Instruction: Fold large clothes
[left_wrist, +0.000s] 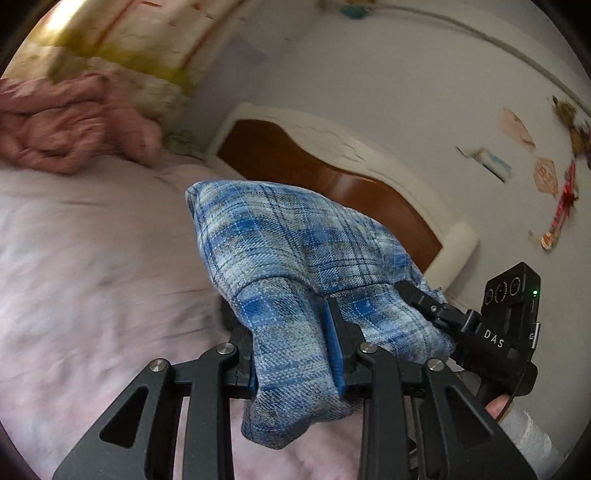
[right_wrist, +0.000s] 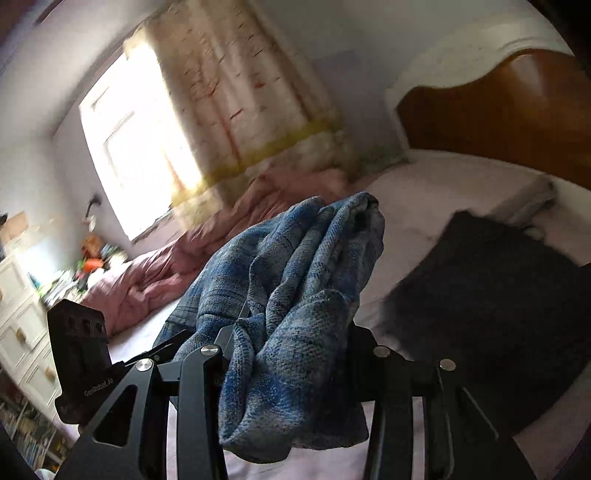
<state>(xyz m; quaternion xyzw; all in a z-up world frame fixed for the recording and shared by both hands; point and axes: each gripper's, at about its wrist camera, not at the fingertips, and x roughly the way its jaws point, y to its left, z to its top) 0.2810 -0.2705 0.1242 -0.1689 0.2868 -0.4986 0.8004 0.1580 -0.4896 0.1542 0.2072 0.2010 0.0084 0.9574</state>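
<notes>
Above the pink bed (left_wrist: 74, 258), both grippers (left_wrist: 295, 350) (right_wrist: 295, 354) clamp the blue plaid garment (left_wrist: 295, 251).

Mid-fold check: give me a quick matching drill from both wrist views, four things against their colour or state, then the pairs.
Things:
1. plaid garment
2. crumpled blanket
3. headboard
4. dark garment

Descriptions:
A. brown wood with a white frame
B. pink, bunched by the curtain
C. blue check, clamped in both the left gripper and the right gripper
D. lying flat on the bed sheet

Pairs: 1-C, 2-B, 3-A, 4-D
</notes>
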